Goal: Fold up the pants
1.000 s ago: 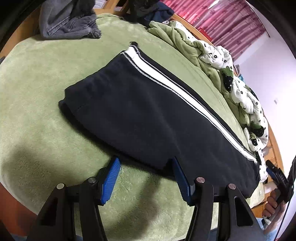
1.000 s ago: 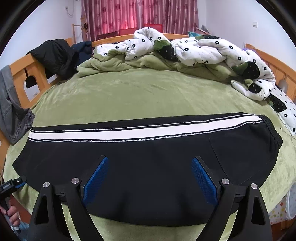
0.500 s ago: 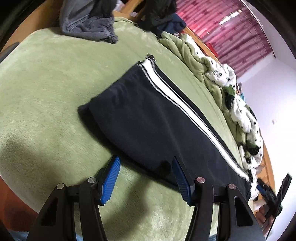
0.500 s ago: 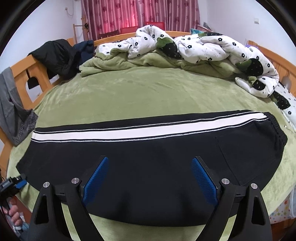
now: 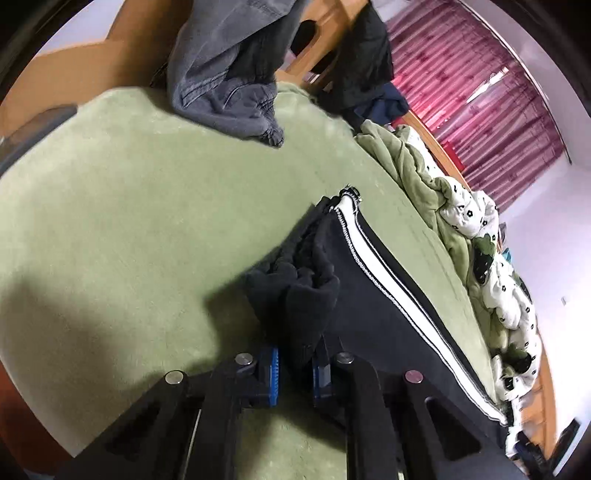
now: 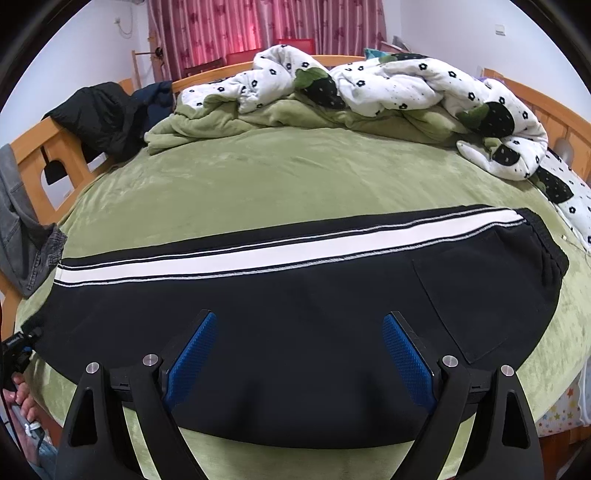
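Lower centre, left wrist view: left gripper [image 5: 293, 363] just clenched on black white-striped fleece pants [image 5: 373, 314] hem, ready to fold; right gripper [image 6: 299, 360] spread wide, empty.

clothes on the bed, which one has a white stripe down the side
The black pants spread flat across the green blanket. The grey jeans and the dark jacket hang over the wooden bed rail and are plain.

Soft, even daylight glows through the red curtains [image 6: 258, 33] at top. A broad shadow darkens the green bedcover [image 5: 110, 240] at lower left. Fisheye curvature bends and vignettes all edges; the left wrist view shows slight motion blur.
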{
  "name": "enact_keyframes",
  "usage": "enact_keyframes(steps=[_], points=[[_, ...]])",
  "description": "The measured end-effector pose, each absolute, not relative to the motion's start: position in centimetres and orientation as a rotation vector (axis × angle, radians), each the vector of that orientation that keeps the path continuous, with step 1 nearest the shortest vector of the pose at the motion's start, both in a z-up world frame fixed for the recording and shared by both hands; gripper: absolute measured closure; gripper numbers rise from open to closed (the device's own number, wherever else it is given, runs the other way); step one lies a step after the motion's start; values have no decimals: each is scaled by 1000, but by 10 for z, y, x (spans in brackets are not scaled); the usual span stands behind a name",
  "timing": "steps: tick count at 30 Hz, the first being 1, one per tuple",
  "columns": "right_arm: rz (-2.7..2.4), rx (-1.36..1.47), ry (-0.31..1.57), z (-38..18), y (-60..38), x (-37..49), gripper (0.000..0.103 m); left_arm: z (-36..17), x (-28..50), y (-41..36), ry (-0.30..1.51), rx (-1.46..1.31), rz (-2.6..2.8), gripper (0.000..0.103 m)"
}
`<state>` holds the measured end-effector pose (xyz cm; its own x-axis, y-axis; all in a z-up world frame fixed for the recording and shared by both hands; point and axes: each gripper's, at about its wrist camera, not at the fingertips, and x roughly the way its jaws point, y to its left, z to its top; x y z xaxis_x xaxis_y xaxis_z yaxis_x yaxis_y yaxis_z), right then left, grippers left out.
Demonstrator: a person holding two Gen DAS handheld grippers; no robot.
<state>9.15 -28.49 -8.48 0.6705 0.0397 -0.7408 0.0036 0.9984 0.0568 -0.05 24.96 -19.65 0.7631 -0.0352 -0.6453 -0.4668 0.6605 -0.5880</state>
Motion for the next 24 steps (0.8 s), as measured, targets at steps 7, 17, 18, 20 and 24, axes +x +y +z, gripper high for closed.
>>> enact_keyframes(steps=[7, 17, 18, 20, 24], points=[[3, 96, 840, -86, -307, 87, 13, -209, 12, 244, 738, -802, 287, 70], [7, 49, 793, -76, -327, 65, 13, -150, 31, 202, 725, -477, 440, 90], [2, 39, 786, -76, -330, 61, 13, -140, 32, 195, 710, -438, 441, 90], [-13, 9, 769, -76, -337, 53, 13, -113, 37, 169, 673, -330, 422, 91], [-30, -35, 754, -78, -354, 40, 13, -61, 42, 96, 572, -130, 309, 92]])
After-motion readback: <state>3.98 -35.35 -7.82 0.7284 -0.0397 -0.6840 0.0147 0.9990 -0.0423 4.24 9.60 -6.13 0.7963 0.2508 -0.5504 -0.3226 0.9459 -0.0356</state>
